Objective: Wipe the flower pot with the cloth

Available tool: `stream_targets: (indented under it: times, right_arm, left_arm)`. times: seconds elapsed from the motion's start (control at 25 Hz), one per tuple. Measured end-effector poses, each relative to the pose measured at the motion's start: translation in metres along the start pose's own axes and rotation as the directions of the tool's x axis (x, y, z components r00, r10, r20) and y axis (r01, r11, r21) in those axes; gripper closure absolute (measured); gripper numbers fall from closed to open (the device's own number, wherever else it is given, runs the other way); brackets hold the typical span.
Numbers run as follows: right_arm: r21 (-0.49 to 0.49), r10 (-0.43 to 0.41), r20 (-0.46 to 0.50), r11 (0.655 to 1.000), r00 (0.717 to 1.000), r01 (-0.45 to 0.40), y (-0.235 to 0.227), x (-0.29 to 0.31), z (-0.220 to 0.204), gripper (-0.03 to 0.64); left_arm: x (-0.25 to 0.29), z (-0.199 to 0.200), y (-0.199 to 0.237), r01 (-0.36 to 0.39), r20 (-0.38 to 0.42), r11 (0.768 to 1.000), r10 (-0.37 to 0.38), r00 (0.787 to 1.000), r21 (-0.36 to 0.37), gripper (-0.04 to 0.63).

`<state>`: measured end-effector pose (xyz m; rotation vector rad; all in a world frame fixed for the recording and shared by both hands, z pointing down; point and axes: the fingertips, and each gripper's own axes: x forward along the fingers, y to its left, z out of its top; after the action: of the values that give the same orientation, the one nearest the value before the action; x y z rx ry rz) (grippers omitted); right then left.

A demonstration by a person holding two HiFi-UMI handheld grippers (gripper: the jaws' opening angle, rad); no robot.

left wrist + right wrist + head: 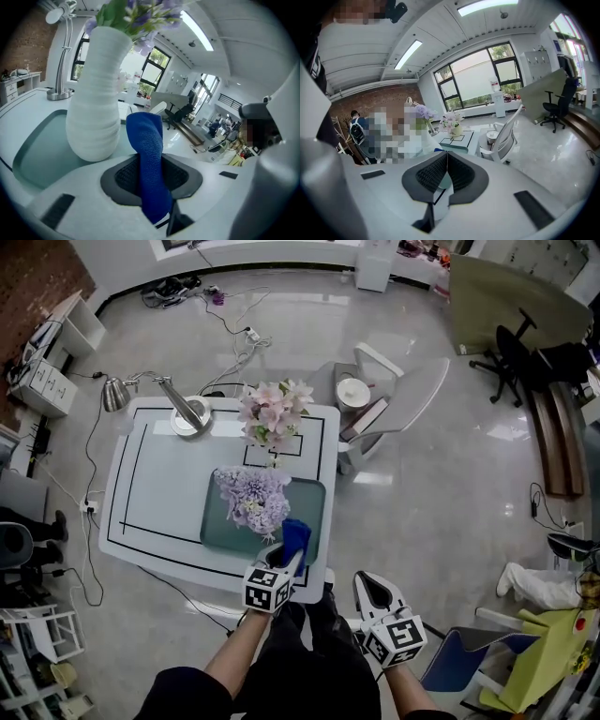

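Note:
A white ribbed flower pot [93,98] with purple flowers [251,495] stands on a teal tray [314,502] on the white table. My left gripper [287,561] is at the tray's near edge, shut on a blue cloth [296,536]. In the left gripper view the cloth [149,154] stands up between the jaws, just right of the pot and close to it; I cannot tell if they touch. My right gripper [375,592] hangs off the table's near right corner. Its jaws are closed together with nothing between them [446,157].
A second pot of pink flowers [274,412] sits behind the tray. A desk lamp [190,415] stands at the table's back left. A white chair [403,395] holding a book and a round tin is right of the table [141,484]. Cables run over the floor.

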<state>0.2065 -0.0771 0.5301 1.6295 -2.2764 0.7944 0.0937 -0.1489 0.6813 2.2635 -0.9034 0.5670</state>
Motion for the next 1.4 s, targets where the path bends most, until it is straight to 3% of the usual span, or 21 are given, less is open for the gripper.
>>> stream_targets:
  times: [0.12, 0.28, 0.6, 1.04, 1.2, 1.4]
  right_arm:
    - [-0.001, 0.009, 0.002, 1.000, 1.000, -0.009, -0.004, 0.007, 0.005, 0.607]
    - [0.002, 0.073, -0.021, 0.997, 0.997, -0.073, -0.002, 0.022, 0.007, 0.606]
    - [-0.020, 0.186, -0.030, 0.982, 0.982, -0.187, 0.027, 0.036, 0.009, 0.606]
    - [-0.094, 0.029, 0.084, 0.995, 0.996, -0.021, 0.087, 0.001, -0.009, 0.607]
    - [-0.107, -0.015, 0.102, 0.994, 0.995, 0.026, 0.128, -0.012, -0.029, 0.607]
    - [-0.111, -0.049, 0.130, 0.992, 0.990, 0.064, 0.181, -0.032, -0.049, 0.607]
  left_arm:
    - [-0.016, 0.016, -0.031, 0.062, 0.066, 0.995, -0.068, 0.995, 0.077, 0.474]
    - [-0.047, 0.033, -0.061, 0.088, 0.137, 0.986, -0.108, 0.985, 0.144, 0.475]
    - [-0.104, 0.048, -0.070, -0.008, 0.229, 0.983, -0.035, 0.973, 0.185, 0.475]
    - [-0.172, 0.029, -0.059, -0.009, 0.247, 0.968, -0.055, 0.967, 0.249, 0.476]
    - [-0.202, 0.014, -0.055, 0.074, 0.281, 0.961, -0.151, 0.948, 0.267, 0.474]
    - [-0.246, -0.001, -0.053, 0.068, 0.299, 0.952, -0.161, 0.941, 0.300, 0.474]
